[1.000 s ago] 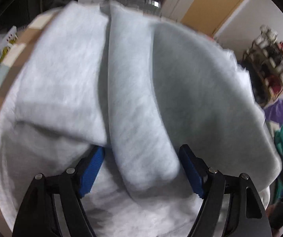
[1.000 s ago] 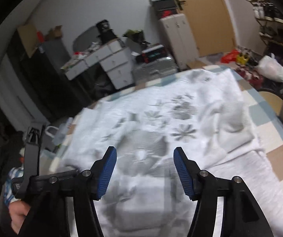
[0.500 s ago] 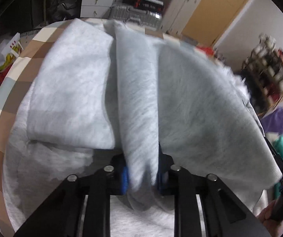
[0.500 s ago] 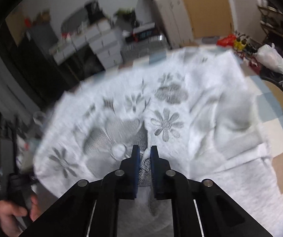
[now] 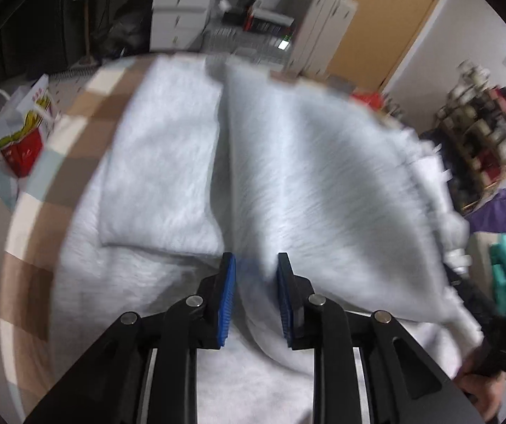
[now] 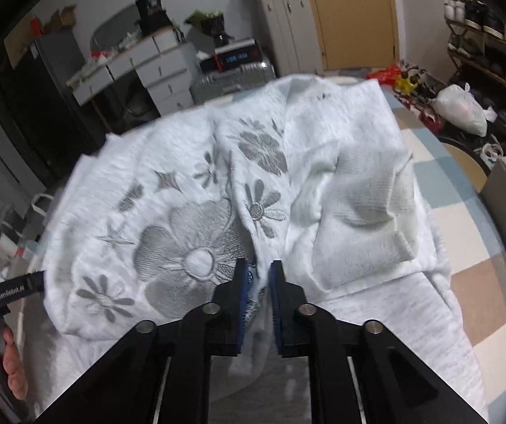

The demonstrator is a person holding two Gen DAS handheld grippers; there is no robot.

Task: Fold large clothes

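A large white sweatshirt (image 6: pixel 189 212) with grey embroidered flowers lies on a checked table (image 6: pixel 440 219). Its folded sleeve (image 6: pixel 366 212) rests on the right side. My right gripper (image 6: pixel 257 275) is shut on a pinched fold of the sweatshirt and lifts it. In the left wrist view the plain grey-white side of the sweatshirt (image 5: pixel 323 183) rises in a lifted fold. My left gripper (image 5: pixel 253 272) is shut on that fold. A folded sleeve (image 5: pixel 161 176) lies flat to its left.
A red and white paper bag (image 5: pixel 23 134) stands beyond the table's left edge (image 5: pixel 41 190). Drawers (image 6: pixel 154 70), a suitcase (image 6: pixel 231 70) and cabinets stand behind. A shoe rack (image 5: pixel 482 141) and a white plastic bag (image 6: pixel 461 109) are at the right.
Both grippers went from open to shut on folds of the sweatshirt, then lifted the cloth up and toward the far side. The flowered front now bulges upward.
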